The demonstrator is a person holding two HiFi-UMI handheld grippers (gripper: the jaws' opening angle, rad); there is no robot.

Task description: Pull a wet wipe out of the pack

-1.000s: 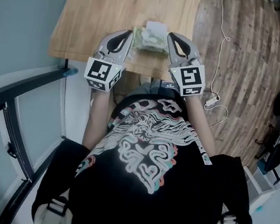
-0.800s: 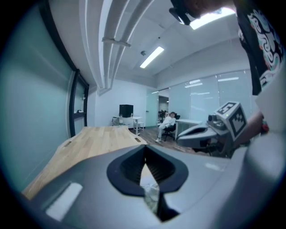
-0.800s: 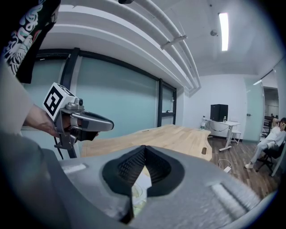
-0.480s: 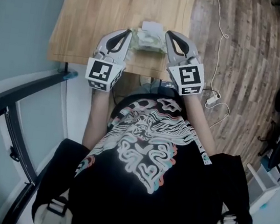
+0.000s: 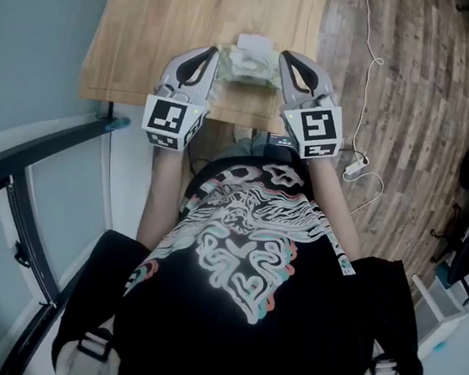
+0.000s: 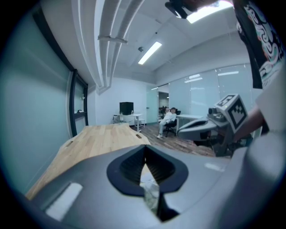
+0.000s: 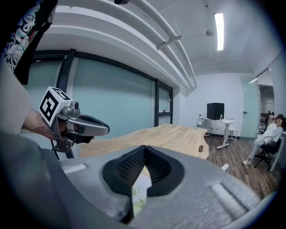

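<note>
A pale green pack of wet wipes (image 5: 250,66) lies near the front edge of the wooden table (image 5: 173,9), with a white piece (image 5: 255,44) at its far end. My left gripper (image 5: 214,53) is at the pack's left side and my right gripper (image 5: 286,57) at its right side, both shut with nothing held. In the left gripper view the closed jaws (image 6: 144,150) show a bit of the pack (image 6: 150,190) through the gap below the tips, and the right gripper (image 6: 181,130) is opposite. The right gripper view shows the same: shut jaws (image 7: 144,150), the pack (image 7: 139,190) beneath, and the left gripper (image 7: 105,129) across.
The table's front edge (image 5: 143,102) runs just under the grippers. A white cable and adapter (image 5: 354,166) lie on the plank floor at the right. Far across the room a person sits on a chair (image 6: 169,118) beside a desk with a black monitor (image 6: 126,108).
</note>
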